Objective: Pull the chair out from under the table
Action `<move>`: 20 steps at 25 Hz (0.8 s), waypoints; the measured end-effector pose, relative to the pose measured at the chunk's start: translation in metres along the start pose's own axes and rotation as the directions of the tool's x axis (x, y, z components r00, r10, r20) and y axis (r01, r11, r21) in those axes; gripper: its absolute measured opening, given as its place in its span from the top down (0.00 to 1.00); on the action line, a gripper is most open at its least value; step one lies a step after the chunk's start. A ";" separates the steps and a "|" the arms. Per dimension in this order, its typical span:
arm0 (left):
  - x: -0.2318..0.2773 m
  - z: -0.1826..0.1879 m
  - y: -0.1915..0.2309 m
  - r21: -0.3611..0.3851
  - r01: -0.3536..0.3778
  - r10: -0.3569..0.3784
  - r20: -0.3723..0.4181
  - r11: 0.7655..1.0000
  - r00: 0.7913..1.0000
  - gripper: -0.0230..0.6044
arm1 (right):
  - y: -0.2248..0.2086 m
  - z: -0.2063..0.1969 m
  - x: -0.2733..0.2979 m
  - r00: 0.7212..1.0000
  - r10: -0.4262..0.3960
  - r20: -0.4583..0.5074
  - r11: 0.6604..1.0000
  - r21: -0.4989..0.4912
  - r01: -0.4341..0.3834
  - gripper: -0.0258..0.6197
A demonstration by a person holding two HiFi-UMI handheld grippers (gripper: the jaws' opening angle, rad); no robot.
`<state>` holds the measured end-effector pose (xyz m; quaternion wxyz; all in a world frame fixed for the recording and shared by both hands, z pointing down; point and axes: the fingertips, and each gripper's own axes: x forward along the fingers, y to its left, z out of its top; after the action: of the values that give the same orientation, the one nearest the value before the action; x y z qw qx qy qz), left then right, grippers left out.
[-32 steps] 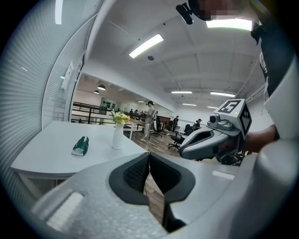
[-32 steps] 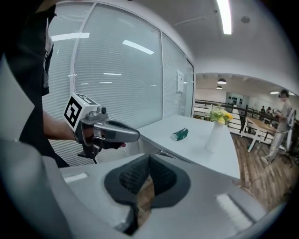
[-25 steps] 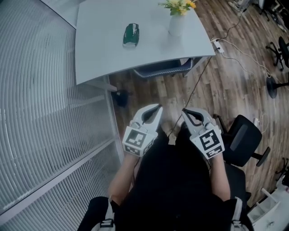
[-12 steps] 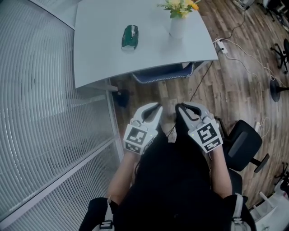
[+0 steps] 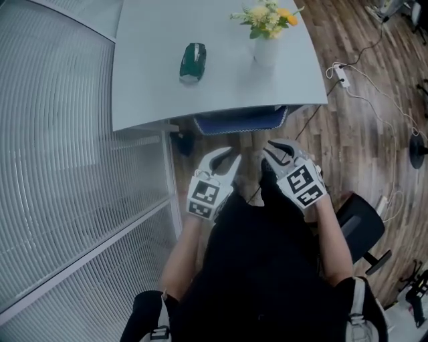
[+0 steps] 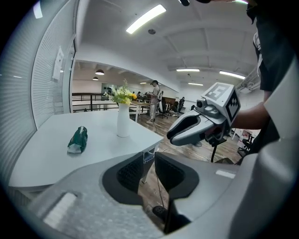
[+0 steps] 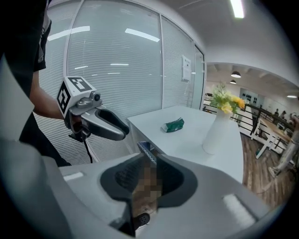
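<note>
Both grippers have moved forward toward the counter edge since a second ago. The jaws were together then and are parting now.

Left gripper point(image 5: 226, 159): jaws opening, gap still narrow, nothing between the pads. The left gripper view shows only floor and a corner of the chair through the gap.

Right gripper point(image 5: 271, 152): jaws opening, gap a bit wider than the left's, also empty. In the right gripper view the chair's zigzag-trimmed edge sits beyond the gap, not touching.

Both point forward and down, side by side and near each other, marker cubes facing up. Neither is on the chair.

Chair point(image 5: 241, 120): blue with light trim, tucked under the near edge of the counter point(image 5: 154, 93). Only a strip sticks out, just ahead of both sets of tips.

On the counter:
- Green packet point(image 5: 192, 61) lying flat around the middle.
- White vase point(image 5: 265, 48) upright near the right edge, with yellow flowers point(image 5: 267, 15), well apart from the packet.

Around:
- Wood floor point(image 5: 348, 140).
- White power strip point(image 5: 342, 75) with its cable on the floor, right of the counter.
- Black office chair point(image 5: 361, 224) at the person's right.
- Ribbed glass partition point(image 5: 67, 167) along the left.
- The person's black top point(image 5: 261, 267) fills the lower centre.
</note>
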<state>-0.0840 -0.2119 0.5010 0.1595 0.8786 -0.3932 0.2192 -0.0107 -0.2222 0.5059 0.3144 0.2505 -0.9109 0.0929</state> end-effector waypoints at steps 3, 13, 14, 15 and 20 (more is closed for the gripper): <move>0.019 -0.005 0.007 0.004 -0.024 0.024 -0.039 1.000 0.999 0.83 | -0.018 -0.016 0.012 0.999 0.029 -0.029 0.999 -0.018 -0.030 0.85; 0.075 -0.049 0.035 0.143 -0.024 0.054 -0.205 0.989 0.977 0.72 | -0.056 -0.065 0.059 0.984 0.043 -0.175 0.981 -0.178 -0.074 0.81; 0.079 -0.054 0.035 0.165 -0.011 0.049 -0.228 0.986 0.973 0.70 | -0.058 -0.068 0.063 0.982 0.035 -0.184 0.980 -0.187 -0.070 0.80; 0.082 -0.057 0.035 0.184 0.003 0.043 -0.247 0.983 0.968 0.69 | -0.058 -0.071 0.067 0.981 0.031 -0.192 0.979 -0.191 -0.068 0.79; 0.094 -0.072 0.042 0.258 0.039 0.046 -0.319 0.965 0.947 0.66 | -0.053 -0.084 0.083 0.972 0.032 -0.235 0.963 -0.254 -0.093 0.79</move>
<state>-0.0788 -0.2646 0.6151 0.1042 0.8435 -0.3311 0.4099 0.0051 -0.2735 0.6239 0.4444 0.1652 -0.8804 0.0091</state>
